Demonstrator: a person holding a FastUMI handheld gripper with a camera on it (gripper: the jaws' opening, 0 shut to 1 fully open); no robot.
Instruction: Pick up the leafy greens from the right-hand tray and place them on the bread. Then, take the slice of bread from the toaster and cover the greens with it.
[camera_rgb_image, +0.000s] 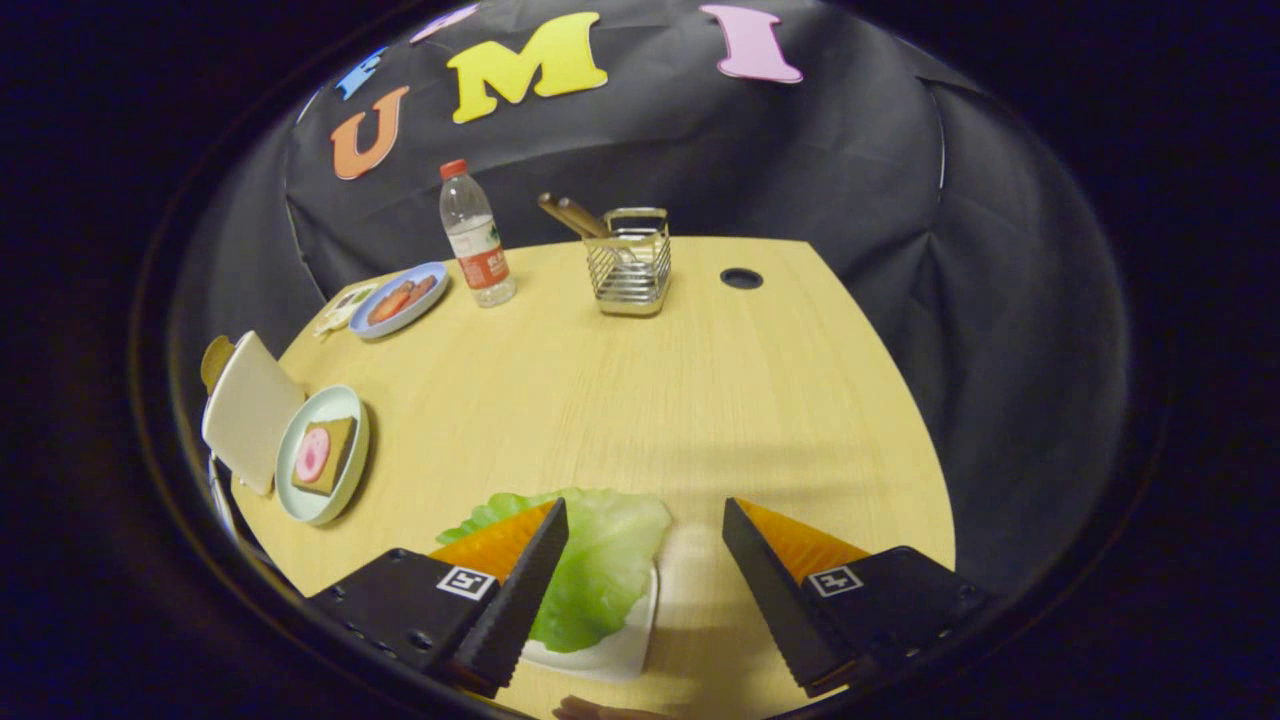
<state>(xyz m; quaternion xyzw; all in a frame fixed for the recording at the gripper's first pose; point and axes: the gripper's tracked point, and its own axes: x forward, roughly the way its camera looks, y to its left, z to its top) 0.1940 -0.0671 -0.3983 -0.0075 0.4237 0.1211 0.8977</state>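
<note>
Claw (645, 585): open wide, nothing held, hanging over the near edge of the table (700, 400).

Leafy greens (600, 560): one pale green leaf lying on a small white tray (615, 655), partly under the left finger and reaching into the gap between the two. Likely light, limp and thin; it may fold or slide, so a pinch across the ruffled free edge looks best.

Bread (330, 458): a slice with a pink round on top, on a pale plate (345, 490) well off to the left.

Toaster (245, 410): just beside that plate.
</note>
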